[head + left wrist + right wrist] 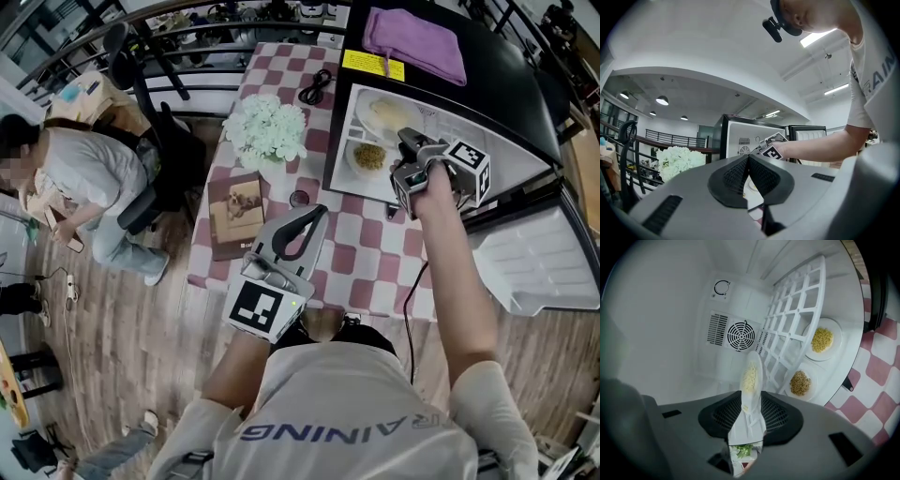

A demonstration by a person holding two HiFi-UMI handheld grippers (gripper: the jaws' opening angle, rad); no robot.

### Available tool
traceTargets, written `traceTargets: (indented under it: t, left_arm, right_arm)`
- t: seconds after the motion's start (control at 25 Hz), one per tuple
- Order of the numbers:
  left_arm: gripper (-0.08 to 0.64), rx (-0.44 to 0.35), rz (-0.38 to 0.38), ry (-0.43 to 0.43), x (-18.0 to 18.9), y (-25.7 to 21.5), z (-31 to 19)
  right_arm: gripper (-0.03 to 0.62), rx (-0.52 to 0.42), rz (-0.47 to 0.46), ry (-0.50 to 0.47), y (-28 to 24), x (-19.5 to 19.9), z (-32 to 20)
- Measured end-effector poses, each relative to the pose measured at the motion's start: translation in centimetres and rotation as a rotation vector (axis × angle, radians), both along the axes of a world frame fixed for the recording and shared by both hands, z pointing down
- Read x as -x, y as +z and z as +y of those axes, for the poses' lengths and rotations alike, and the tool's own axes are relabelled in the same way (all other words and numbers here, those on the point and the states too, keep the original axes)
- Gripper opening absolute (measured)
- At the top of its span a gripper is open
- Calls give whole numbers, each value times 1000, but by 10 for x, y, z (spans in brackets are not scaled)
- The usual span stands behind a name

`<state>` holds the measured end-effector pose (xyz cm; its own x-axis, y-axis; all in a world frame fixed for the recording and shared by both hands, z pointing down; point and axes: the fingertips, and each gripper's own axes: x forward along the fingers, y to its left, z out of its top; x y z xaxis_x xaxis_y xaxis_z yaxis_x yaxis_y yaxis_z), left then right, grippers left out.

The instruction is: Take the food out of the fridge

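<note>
Your right gripper (pixel 750 398) reaches into the fridge (pixel 525 103), its jaws parted astride the rim of the noodle plate (pixel 751 373) on the wire shelf (pixel 797 315), apparently lined up to pinch. Your left gripper (pixel 749 159) hovers clenched and empty over the table (pixel 366 262), out of the way.

Grey L tool (pixel 321 214), R tool (pixel 405 141); tee (pixel 347 417) prob. white.

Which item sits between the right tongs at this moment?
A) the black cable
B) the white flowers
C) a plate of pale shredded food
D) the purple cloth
C: the right gripper view shows a white plate of pale shredded food edge-on between the right tongs, inside the fridge.
</note>
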<state>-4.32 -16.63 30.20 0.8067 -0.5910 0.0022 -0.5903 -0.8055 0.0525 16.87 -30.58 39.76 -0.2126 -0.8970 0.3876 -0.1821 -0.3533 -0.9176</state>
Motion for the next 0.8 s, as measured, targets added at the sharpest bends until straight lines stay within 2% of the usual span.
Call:
traceTargets:
  t: [0.2, 0.28, 0.44, 0.52, 0.6, 0.8]
  left_arm:
    - [8, -14, -1, 5, 3, 0, 0]
    - [8, -16, -6, 5, 5, 2, 0]
    - [8, -17, -8, 3, 7, 3, 0]
    - [9, 0, -3, 2, 6, 2, 1]
    - [9, 4, -15, -5, 8, 6, 2]
    - [9, -16, -26, -12, 11, 9, 2]
  right_arm:
    - [105, 7, -26, 37, 5, -2, -1]
    - [81, -8, -52, 60, 6, -2, 0]
    - [81, -39, -92, 84, 4, -2, -4]
    - [73, -44, -93, 90, 4, -3, -4]
    - [36, -51, -79, 96, 7, -5, -4]
    - [31, -95, -72, 105, 6, -9, -4]
